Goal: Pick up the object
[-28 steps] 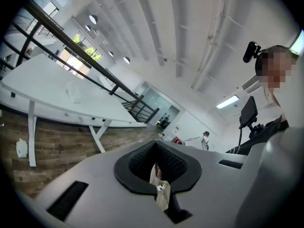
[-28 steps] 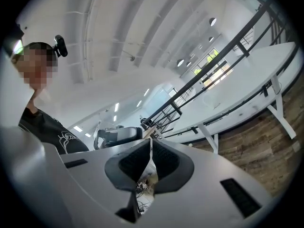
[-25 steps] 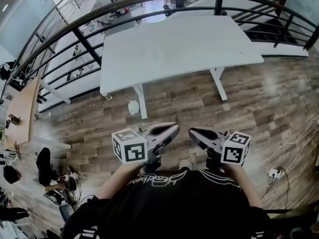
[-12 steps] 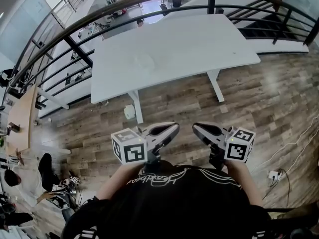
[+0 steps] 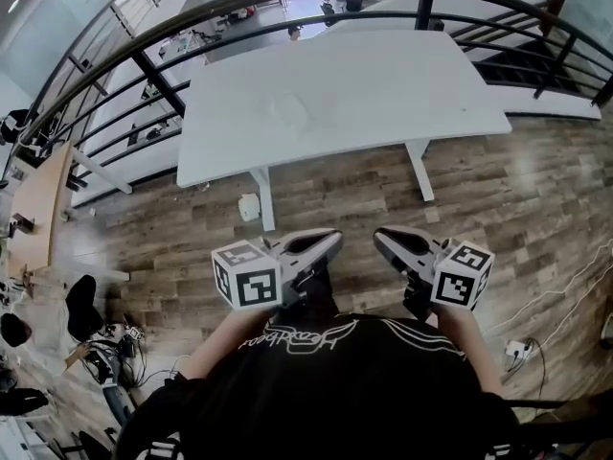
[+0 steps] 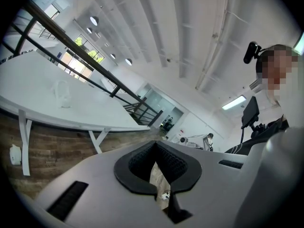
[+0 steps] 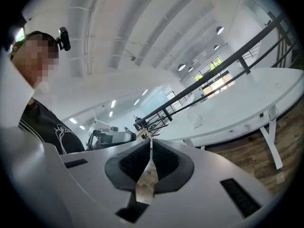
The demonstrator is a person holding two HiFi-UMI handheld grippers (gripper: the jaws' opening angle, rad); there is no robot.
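The person stands on the wood floor [image 5: 383,199] well back from the near edge of the white bench [image 5: 402,75], with the left tongs [image 5: 330,241] and the right tongs [image 5: 380,239] held side by side at the chest, both clenched with nothing between the pads. The thing to pick up looks to be the pale, see-through item [image 5: 288,113] lying left of the bench's middle, about halfway between the near and far edges. I cannot tell whether it is a cup, a bag or something else. That is the first worry: it hardly stands out against the white top, so its outline and height could easily be misjudged and the tongs could close on air or only clip its rim. It also looks light and thin, so a nudge from shut tips would probably slide it toward the far edge, where the black railing [image 5: 192,27] guards a drop to the level below. The tongs need spreading before they arrive, or they will shove the item away. Squeezing too hard might crumple it, and too soft a grip might let it slip.
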